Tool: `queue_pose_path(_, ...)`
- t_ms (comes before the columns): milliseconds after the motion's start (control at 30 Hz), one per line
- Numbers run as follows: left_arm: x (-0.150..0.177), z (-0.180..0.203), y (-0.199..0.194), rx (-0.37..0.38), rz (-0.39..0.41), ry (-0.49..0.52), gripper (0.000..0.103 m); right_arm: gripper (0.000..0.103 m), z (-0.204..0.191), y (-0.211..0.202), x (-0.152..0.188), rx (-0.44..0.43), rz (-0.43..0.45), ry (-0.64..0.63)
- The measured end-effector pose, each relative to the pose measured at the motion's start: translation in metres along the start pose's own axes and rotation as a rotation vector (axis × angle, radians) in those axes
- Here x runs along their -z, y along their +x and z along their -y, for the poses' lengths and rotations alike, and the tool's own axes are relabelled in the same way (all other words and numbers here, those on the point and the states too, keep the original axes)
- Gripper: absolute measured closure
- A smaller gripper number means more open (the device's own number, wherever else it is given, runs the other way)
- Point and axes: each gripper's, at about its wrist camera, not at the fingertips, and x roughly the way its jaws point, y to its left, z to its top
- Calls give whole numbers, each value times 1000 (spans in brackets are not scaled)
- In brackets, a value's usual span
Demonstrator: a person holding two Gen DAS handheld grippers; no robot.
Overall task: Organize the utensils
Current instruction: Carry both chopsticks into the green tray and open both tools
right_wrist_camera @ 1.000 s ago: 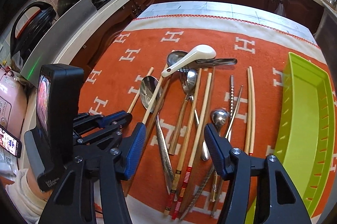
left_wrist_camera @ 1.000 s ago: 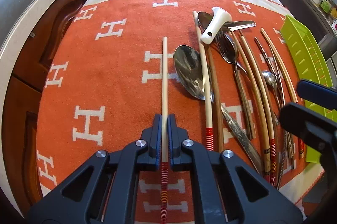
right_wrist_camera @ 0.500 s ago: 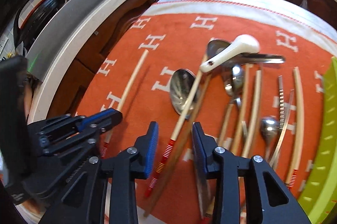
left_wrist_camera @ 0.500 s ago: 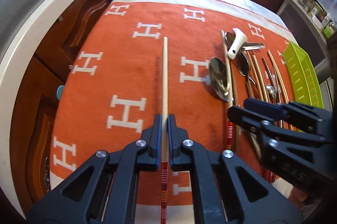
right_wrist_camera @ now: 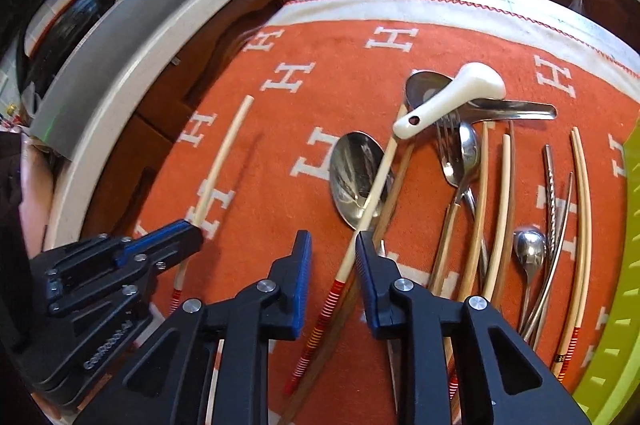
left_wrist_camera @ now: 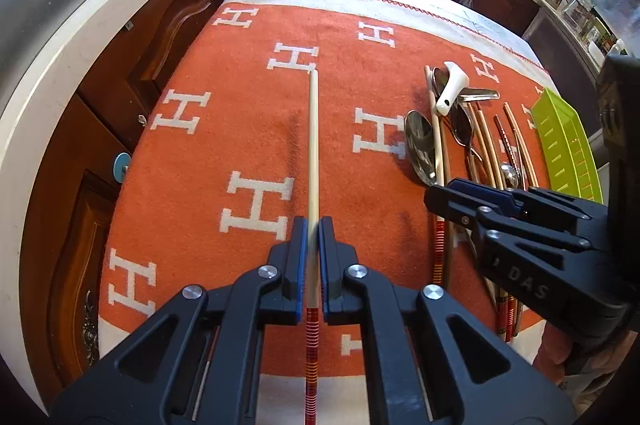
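Note:
My left gripper is shut on a pale chopstick with a red-striped end, held a little above the orange cloth. The right wrist view shows that chopstick left of the utensil pile. My right gripper is low over the pile, its jaws closing. A second pale red-striped chopstick and a darker wooden one under it lie between the jaws, close to the right pad, with a gap on the left. In the left wrist view the right gripper is at the right.
The pile holds a white ceramic spoon, a large metal spoon, a fork, a small spoon and several more chopsticks. A green slotted tray lies at the right. Dark cabinets and a counter surround the table.
My left gripper has carried its chopstick left, away from the pile. My right gripper has moved left and down over the striped chopstick, and its jaws have narrowed.

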Motion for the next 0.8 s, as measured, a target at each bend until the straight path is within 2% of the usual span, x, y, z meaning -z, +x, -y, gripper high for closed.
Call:
queue_pose_path(267, 1, -3, 0, 6, -4, -9, 100, 82, -10, 19, -2, 27, -29, -5)
queue_pose_path(333, 1, -4, -2, 7, -1, -11, 100, 84, -10, 27, -1, 30, -49, 7)
queue_pose_path(433, 1, -3, -6, 9, 4, -10, 100, 91, -8, 29, 1, 36, -29, 23)
queue_pose_path(600, -1, 4, -18, 32, 24, 2, 100, 98, 3, 27, 3, -46, -36, 100)
queue_pose_path(800, -7, 24, -39, 80, 53, 22, 100, 98, 16, -11, 9, -107, 27, 145)
